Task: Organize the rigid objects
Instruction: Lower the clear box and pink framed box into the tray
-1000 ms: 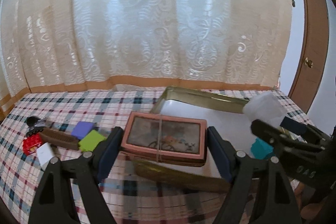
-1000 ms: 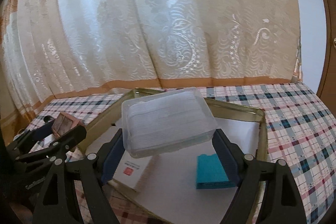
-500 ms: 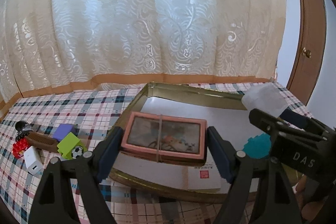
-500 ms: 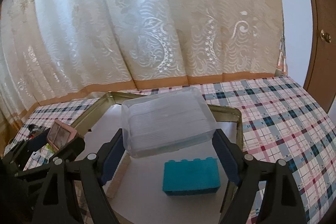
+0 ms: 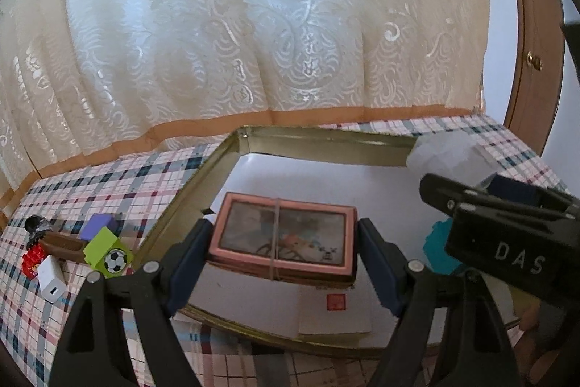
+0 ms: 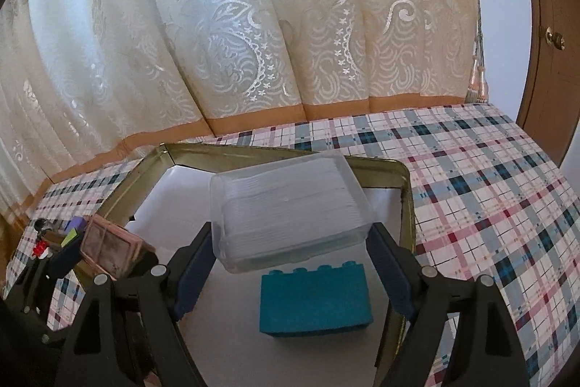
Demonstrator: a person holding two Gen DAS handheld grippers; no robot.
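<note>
Two hand-held grippers hover over a shallow gold-rimmed metal tray [image 5: 319, 147] with a white floor, set on a plaid tablecloth [image 6: 471, 176] before a cream lace curtain [image 5: 253, 24]. The left gripper [image 5: 282, 242] has its jaws clamped on a flat pink-framed rectangular box bound by a rubber band [image 5: 282, 236], held level between the blue pads. A second ago the tray's near rim lay beneath this box; now the box sits well past that rim, over the tray's white floor, with a white card bearing a red stamp [image 5: 335, 309] directly below the jaws. The right gripper [image 6: 290, 242] has its jaws clamped on a translucent plastic box filled with white sheets [image 6: 290, 205]; it too has travelled forward, so a teal toy brick with studs [image 6: 315, 300], earlier off to the right of the jaws, now lies just below and in front of them on the tray floor. Left of the left jaws, outside the tray, a green cube with a football print [image 5: 107, 251], a purple block [image 5: 98, 225], a brown comb-like piece [image 5: 59, 243], a small white charger [image 5: 52, 280] and a red item [image 5: 30, 258] wait on the cloth. Both boxes appear positioned for lowering into the tray, so placement looks close, with several loose pieces yet to gather.
</note>
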